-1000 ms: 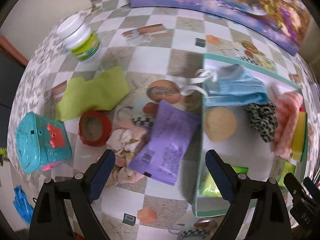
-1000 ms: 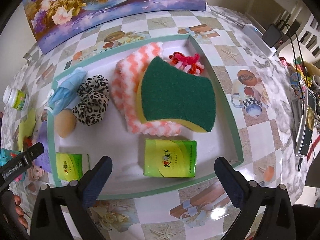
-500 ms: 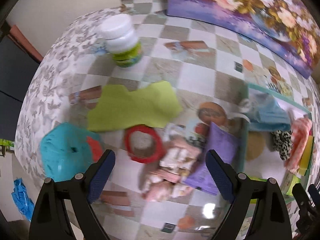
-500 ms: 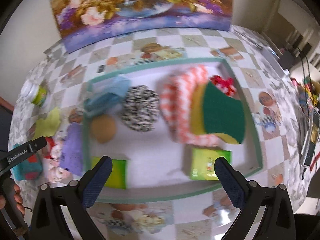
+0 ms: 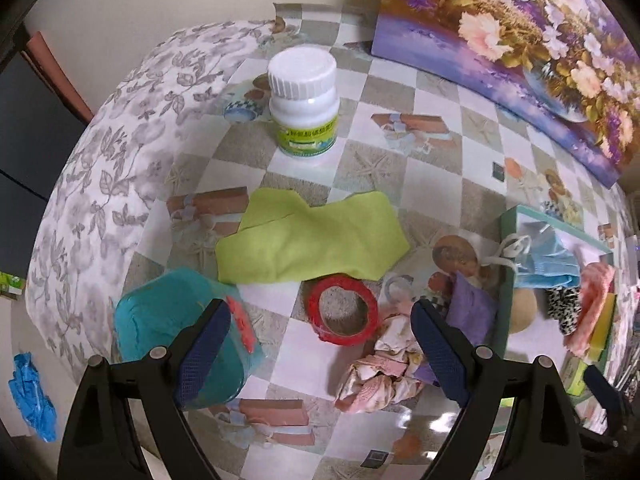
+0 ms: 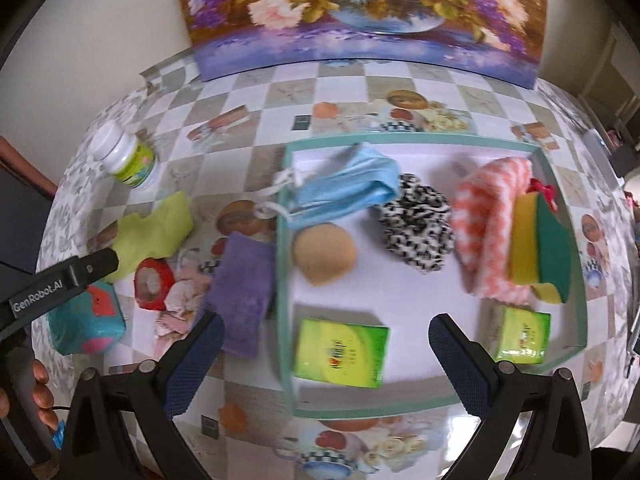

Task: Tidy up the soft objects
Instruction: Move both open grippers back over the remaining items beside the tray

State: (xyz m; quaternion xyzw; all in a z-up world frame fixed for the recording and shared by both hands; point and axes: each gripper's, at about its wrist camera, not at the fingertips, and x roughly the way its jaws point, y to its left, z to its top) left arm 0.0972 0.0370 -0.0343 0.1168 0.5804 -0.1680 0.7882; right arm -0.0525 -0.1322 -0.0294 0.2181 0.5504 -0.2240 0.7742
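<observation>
Over the tabletop, left of the tray, the empty left gripper with jaws apart should descend squarely onto the crumpled pink cloth, avoiding the tape roll, while the right gripper hangs equally agape.

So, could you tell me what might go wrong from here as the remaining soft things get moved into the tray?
The red tape roll touches the lime cloth, so it may drag along when the cloth lifts. The purple pouch leans against the tray wall and could snag there. The blue mask's loops hang over the rim and might catch.
</observation>
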